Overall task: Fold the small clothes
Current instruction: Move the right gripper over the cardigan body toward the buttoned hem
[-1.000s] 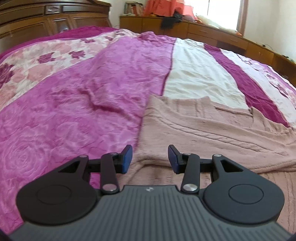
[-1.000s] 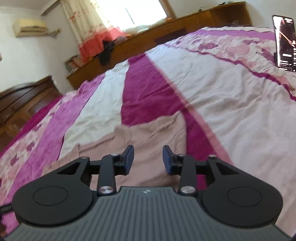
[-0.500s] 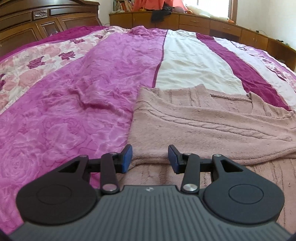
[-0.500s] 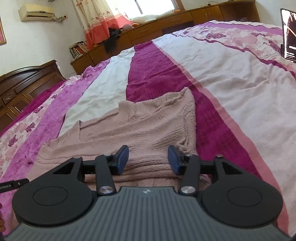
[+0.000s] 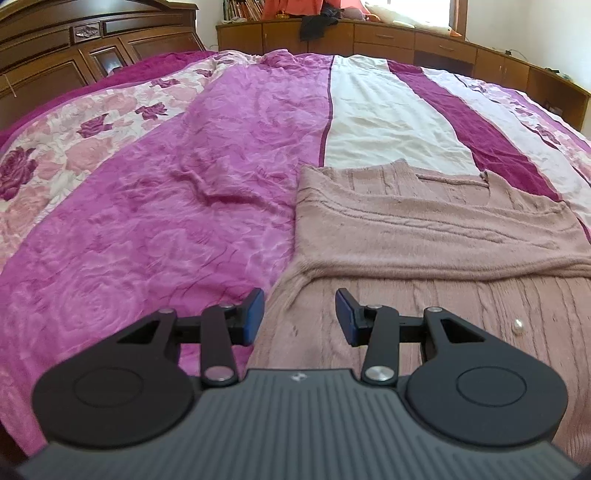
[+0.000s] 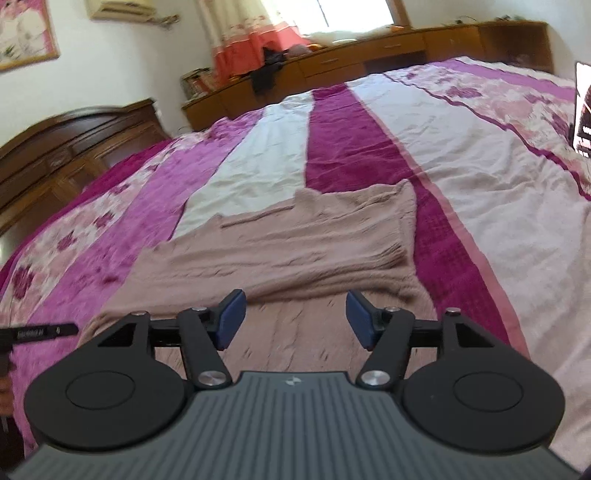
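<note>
While the sweater (image 5: 424, 236) is lying crosswise at twelve o'clock | left gripper (image 5: 300, 317) is gaping, empty, nearing its left corner; right gripper (image 6: 295, 319) is gaping, empty, over the fold.

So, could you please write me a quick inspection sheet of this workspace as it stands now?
Surface: bedspread, purple, white and floral stripes, lightly wrinkled.
Job's things: pink knit sweater lying flat, one layer folded across it; small white bead on the near part.
Clutter: nothing seen on the bed beside the sweater; a screen at the right edge.
Grippers: left gripper and right gripper open, empty, above the sweater's near part.
Cables: nothing seen.
Surroundings: headboard, long cabinet, curtain, air conditioner.
</note>
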Motion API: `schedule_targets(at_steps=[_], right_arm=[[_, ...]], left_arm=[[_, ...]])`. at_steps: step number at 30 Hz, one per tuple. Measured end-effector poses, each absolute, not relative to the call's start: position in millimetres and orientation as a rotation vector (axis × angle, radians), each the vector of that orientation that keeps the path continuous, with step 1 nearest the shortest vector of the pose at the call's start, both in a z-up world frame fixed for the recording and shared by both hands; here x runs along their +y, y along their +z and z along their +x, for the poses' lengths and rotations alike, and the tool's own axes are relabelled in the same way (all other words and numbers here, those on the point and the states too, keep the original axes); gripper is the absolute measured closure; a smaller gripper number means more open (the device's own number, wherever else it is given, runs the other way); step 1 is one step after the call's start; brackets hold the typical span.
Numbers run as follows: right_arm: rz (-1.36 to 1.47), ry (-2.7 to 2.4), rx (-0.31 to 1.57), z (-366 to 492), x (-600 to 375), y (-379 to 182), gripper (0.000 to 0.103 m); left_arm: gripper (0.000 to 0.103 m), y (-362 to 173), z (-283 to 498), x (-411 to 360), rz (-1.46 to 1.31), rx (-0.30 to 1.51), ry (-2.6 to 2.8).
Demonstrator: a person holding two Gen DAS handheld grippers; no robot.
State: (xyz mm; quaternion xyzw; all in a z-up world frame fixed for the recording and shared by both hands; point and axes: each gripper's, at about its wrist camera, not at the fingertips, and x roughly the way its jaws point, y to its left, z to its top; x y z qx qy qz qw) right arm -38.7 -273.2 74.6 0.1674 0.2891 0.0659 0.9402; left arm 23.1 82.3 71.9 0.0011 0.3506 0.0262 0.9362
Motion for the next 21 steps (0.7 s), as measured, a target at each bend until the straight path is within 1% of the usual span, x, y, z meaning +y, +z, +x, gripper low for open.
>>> schedule_targets(at_steps=[2,8,12,21], right_arm=[[0.309,0.167,0.595,-50,-266,79,0.032],[0.197,0.283,0.632,-82,-232,80,0.031],[0.078,0.345,0.677,-100,-205,70,0.031],[-0.087,0.471,0.836,-124,-165,41,0.031]], left_arm=[[0.059,74,13,84,0.003,0.720,0.047],[0.059,75,-15,79,0.008,0.733,-0.008],[0.059,70,-32,67,0.045,0.737,-0.059],[0.059,50,-60,53,0.071,0.787,-0.134]])
